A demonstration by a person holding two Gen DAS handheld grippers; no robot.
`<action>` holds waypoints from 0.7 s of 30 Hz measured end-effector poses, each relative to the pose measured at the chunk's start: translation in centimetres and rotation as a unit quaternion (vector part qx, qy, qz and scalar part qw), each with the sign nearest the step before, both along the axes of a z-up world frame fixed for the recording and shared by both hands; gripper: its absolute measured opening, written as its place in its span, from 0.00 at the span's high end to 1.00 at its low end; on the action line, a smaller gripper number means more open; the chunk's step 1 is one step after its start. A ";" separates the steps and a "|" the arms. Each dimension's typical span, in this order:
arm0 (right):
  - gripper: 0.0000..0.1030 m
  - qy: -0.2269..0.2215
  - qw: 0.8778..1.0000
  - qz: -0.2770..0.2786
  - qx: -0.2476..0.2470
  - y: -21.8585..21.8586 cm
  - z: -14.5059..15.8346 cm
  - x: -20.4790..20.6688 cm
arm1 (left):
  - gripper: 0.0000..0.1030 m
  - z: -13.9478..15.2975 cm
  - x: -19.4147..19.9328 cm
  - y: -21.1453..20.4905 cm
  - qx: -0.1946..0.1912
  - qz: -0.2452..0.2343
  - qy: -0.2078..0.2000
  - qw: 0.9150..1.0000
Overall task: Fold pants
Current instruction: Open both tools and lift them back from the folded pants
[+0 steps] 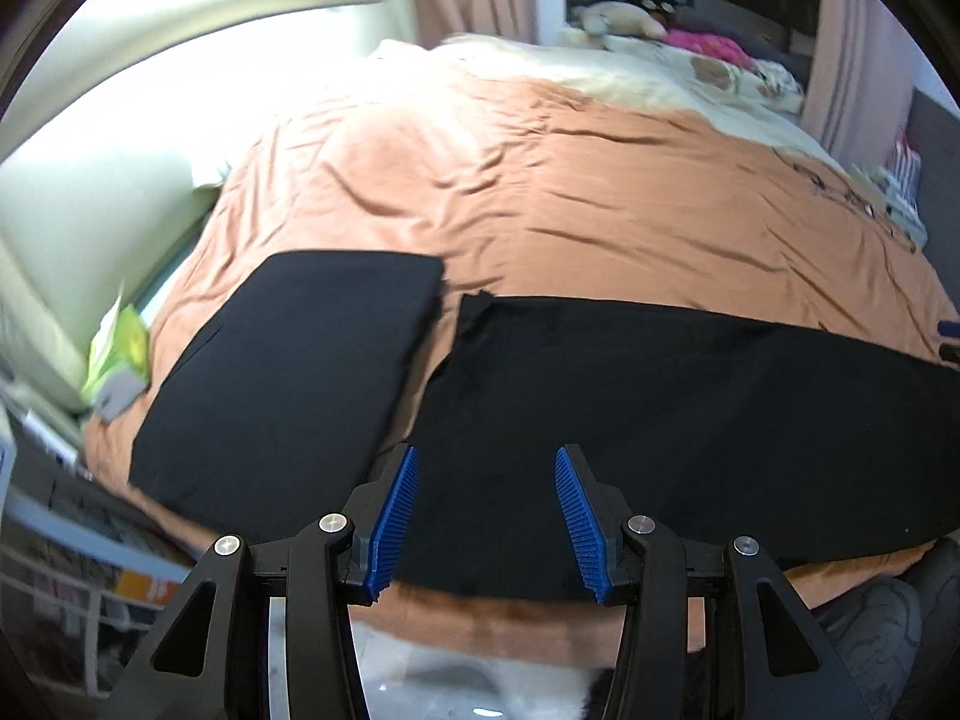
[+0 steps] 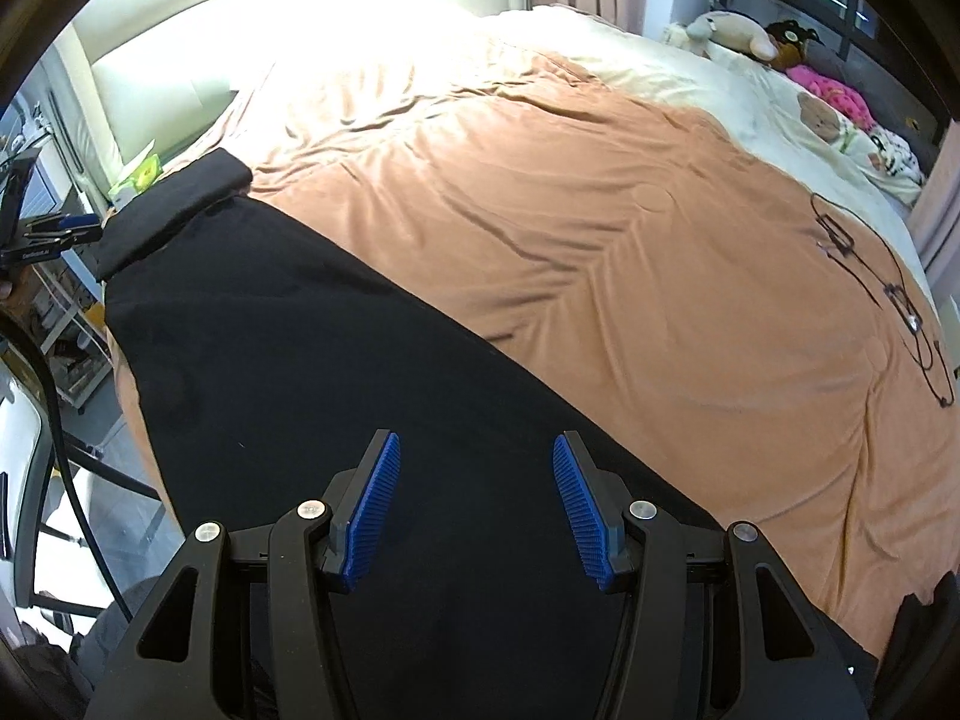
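- Bedroom scene: a wide bed under an orange duvet (image 2: 600,228) fills both views, with a cream headboard (image 2: 180,66) at the upper left of the right wrist view and soft toys (image 2: 744,30) at the upper right.
- Black pants (image 1: 660,396) lie flat along the near edge of the bed, their long axis running left to right across the lower half of the left wrist view.
- At lower left of that view a stretch of the pants is already folded over into a neat rectangle, the folded panel (image 1: 300,360); in the right wrist view the same end shows as a doubled-over band at upper left.
- Left gripper (image 1: 486,516) hangs above the cloth just right of the panel's edge, blue pads spread and nothing between them.
- Right gripper (image 2: 477,510) hovers over the long unfolded stretch, its pads likewise apart and empty.
- Judgement: the unfolded length runs away to the right of the left claw, so the right hand is nearer the free end, and the next fold probably carries that end leftward along the long axis.
- A black cable (image 2: 900,300) lies on the duvet at right, well apart from the pants.
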State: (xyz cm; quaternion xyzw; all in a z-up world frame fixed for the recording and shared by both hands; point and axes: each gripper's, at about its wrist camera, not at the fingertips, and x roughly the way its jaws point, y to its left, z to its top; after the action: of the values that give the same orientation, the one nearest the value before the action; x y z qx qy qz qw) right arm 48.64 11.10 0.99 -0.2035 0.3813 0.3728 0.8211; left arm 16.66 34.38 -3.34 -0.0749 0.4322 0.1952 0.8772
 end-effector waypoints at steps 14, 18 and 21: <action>0.37 -0.019 0.999 0.034 -0.006 7.5 0.8 -2.3 | 0.43 -1.7 -7.1 1.7 -0.063 0.097 -0.068 0.991; 0.37 -0.017 0.998 0.059 -0.011 10.4 -0.1 -1.7 | 0.43 -3.2 -8.3 1.9 -0.084 0.128 -0.080 0.985; 0.37 -0.018 0.995 0.092 -0.018 13.0 -1.1 -1.2 | 0.43 -4.3 -8.7 2.6 -0.105 0.157 -0.091 0.978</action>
State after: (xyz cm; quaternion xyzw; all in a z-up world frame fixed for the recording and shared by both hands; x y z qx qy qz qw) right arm 47.46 24.05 -0.14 -0.2590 0.3526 0.4364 0.7862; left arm 7.93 36.94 -7.67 -0.2514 0.3512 0.2761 0.8586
